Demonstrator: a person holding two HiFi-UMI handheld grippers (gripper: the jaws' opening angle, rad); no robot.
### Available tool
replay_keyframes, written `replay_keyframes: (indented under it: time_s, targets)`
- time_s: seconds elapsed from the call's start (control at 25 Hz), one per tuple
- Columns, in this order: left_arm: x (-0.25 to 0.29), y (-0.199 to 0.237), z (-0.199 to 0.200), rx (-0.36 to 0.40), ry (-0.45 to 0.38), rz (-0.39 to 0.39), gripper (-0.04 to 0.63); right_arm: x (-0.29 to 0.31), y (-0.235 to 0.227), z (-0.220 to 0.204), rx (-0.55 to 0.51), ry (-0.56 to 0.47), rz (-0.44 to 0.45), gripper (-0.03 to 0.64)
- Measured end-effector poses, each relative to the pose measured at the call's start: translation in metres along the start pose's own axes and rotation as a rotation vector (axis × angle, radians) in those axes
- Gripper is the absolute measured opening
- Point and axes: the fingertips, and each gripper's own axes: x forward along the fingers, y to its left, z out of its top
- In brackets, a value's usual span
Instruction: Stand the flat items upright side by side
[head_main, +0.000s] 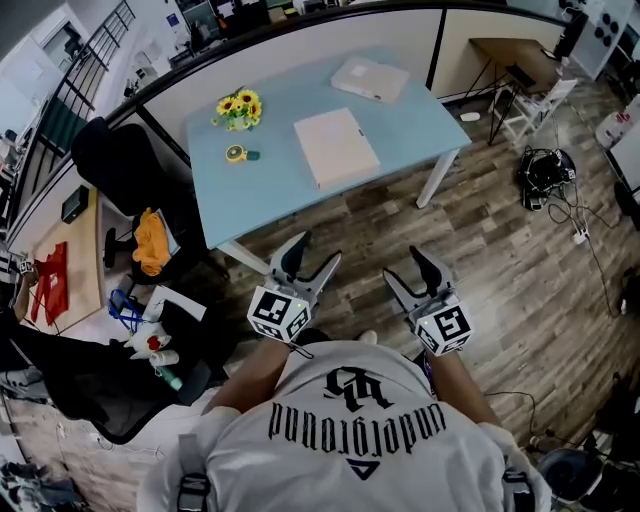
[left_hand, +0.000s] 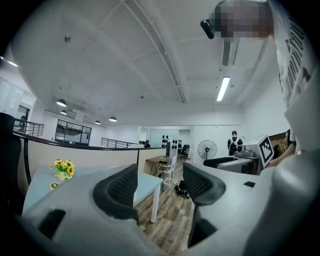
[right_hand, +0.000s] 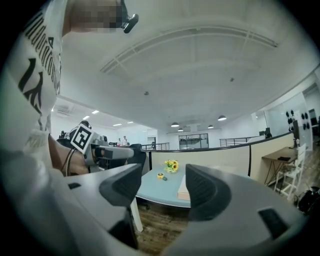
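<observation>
While my left gripper (head_main: 312, 258) and right gripper (head_main: 408, 268) both hang released and empty just short of the bench's (head_main: 270, 190) near edge, the two flat items lie flat on the bench: the nearer flat item (head_main: 336, 146) toward its front edge, the farther flat item (head_main: 370, 78) at its far right corner. Both look like pale, stiff, book-like slabs, probably light but smooth-faced. I judge it best to pinch each across its thickness at a long edge, tipping it up with one gripper while the other steadies it.
</observation>
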Motion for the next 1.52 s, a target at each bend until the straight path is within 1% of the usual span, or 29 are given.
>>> replay_keyframes:
  time_s: [0.16, 0.4, 0.56, 0.76, 0.88, 1.12, 1.28, 1.4, 1.52]
  targets:
    - [0.034, -0.007, -0.002, -0.007, 0.01, -0.015, 0.298, -0.003, -0.027, -0.006, 0.029, 0.016, 0.002, 0.29]
    - [0.083, -0.015, -0.006, -0.006, 0.029, -0.059, 0.304, 0.001, -0.065, -0.013, 0.058, 0.027, -0.025, 0.296]
    - [0.116, -0.006, -0.008, -0.017, 0.029, -0.077, 0.307, 0.014, -0.09, -0.017, 0.065, 0.039, -0.04, 0.296]
    - [0.161, 0.019, -0.009, -0.033, 0.029, -0.103, 0.309, 0.046, -0.122, -0.019, 0.069, 0.057, -0.051, 0.298]
    - [0.184, 0.048, -0.005, -0.035, 0.03, -0.11, 0.31, 0.078, -0.142, -0.014, 0.074, 0.063, -0.055, 0.298]
    - [0.226, 0.131, 0.012, -0.033, 0.026, -0.092, 0.311, 0.164, -0.177, 0.0, 0.072, 0.066, -0.044, 0.298]
    - [0.241, 0.192, 0.014, -0.056, 0.051, -0.057, 0.311, 0.225, -0.193, 0.004, 0.083, 0.078, -0.047, 0.295]
    - [0.247, 0.226, 0.01, -0.068, 0.064, -0.041, 0.311, 0.265, -0.202, 0.004, 0.075, 0.091, -0.031, 0.298]
    - [0.252, 0.262, 0.005, -0.084, 0.071, -0.007, 0.313, 0.304, -0.211, 0.001, 0.078, 0.108, -0.008, 0.301]
